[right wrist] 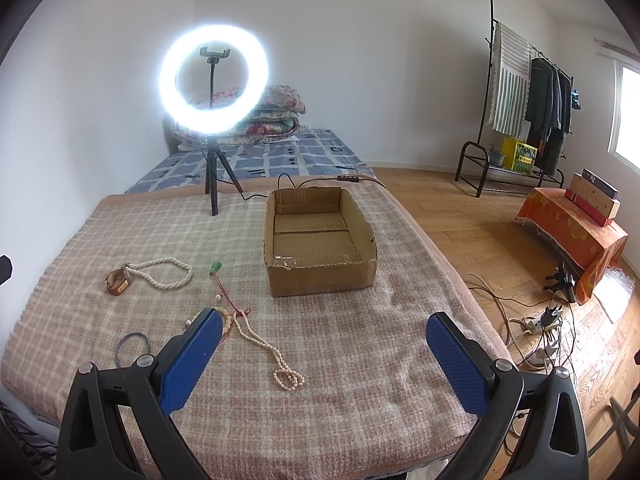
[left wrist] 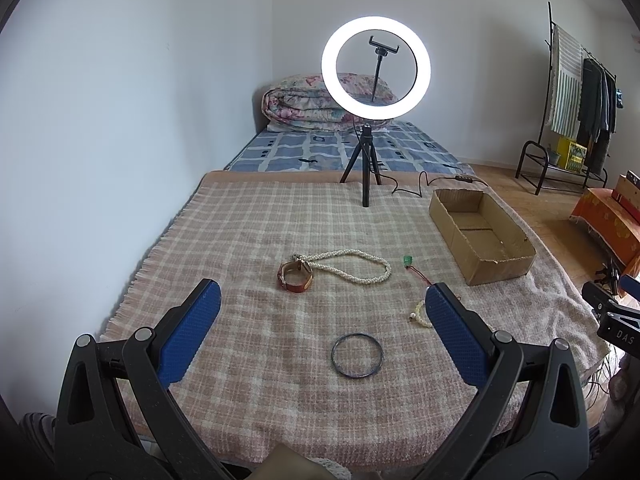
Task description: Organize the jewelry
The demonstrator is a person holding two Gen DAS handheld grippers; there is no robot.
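Here the dark bangle (left wrist: 357, 356) lies between the spread left gripper (left wrist: 322, 300) fingers.

In the left wrist view, the left gripper's right finger (left wrist: 456, 336) hides most of the beaded string (left wrist: 418, 314) below the green pendant (left wrist: 407, 260). From the right wrist view, the right gripper's left finger (right wrist: 192, 360) covers part of the dark bangle (right wrist: 134, 346), and the small fleck inside the cardboard box (left wrist: 502, 243) is too tiny to identify.

Home bedroom, bed (left wrist: 352, 148) w/ folded quilt (left wrist: 304, 104), clothes rack (right wrist: 528, 92), wood floor (right wrist: 472, 216)
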